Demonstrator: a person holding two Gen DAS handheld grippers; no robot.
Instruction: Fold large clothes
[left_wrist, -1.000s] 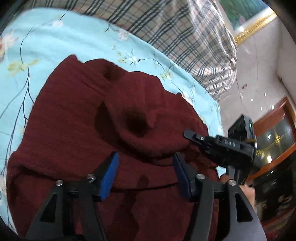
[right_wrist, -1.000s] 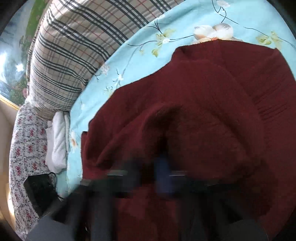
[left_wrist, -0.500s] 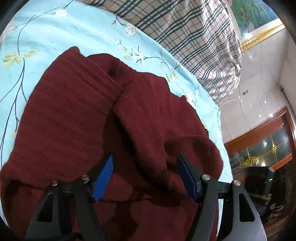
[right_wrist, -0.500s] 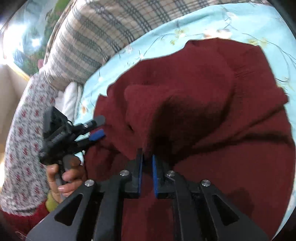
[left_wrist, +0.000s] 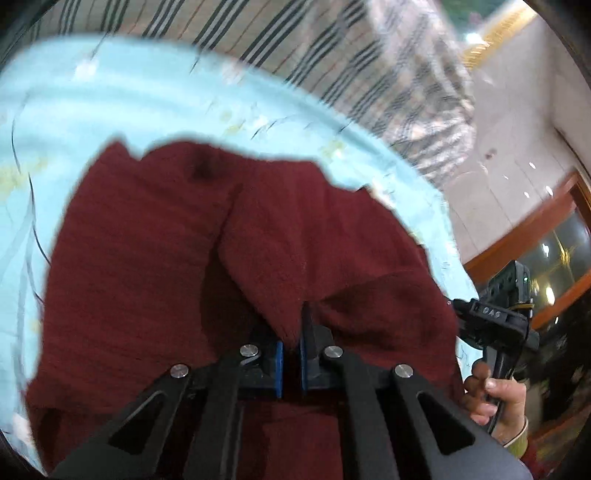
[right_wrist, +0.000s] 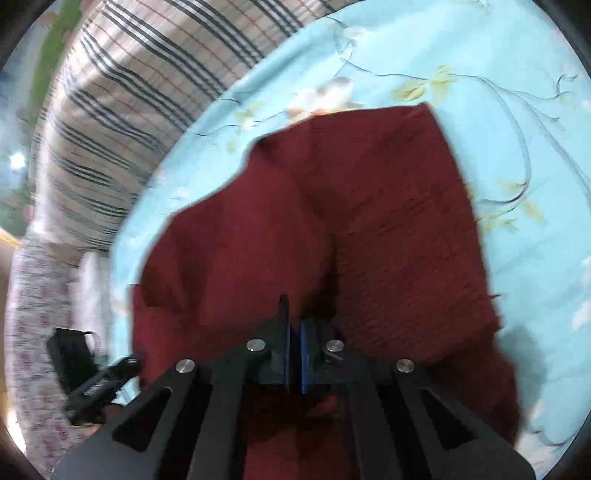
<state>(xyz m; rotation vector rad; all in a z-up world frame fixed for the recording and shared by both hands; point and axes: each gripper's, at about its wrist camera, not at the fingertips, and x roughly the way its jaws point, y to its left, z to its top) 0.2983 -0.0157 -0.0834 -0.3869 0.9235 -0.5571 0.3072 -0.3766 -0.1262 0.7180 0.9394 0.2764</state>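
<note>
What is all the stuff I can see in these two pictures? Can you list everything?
Sweater: one, dark red knit, rumpled on the bedsheet, filling the middle of both views.
Bedsheet: one, light blue with a flower and twig print, under the sweater.
Plaid blanket: one, beige with dark stripes, at the far edge of the bedsheet.
Floral fabric: one, pale with small reddish flowers, beside the bed at the left of the right view.
Left tool: one, black with blue pads, shut on a fold of the sweater.
Right tool: one, black with blue pads, closed on sweater cloth.
Right hand: one, holding the right tool's handle, at the right edge of the left view.
</note>
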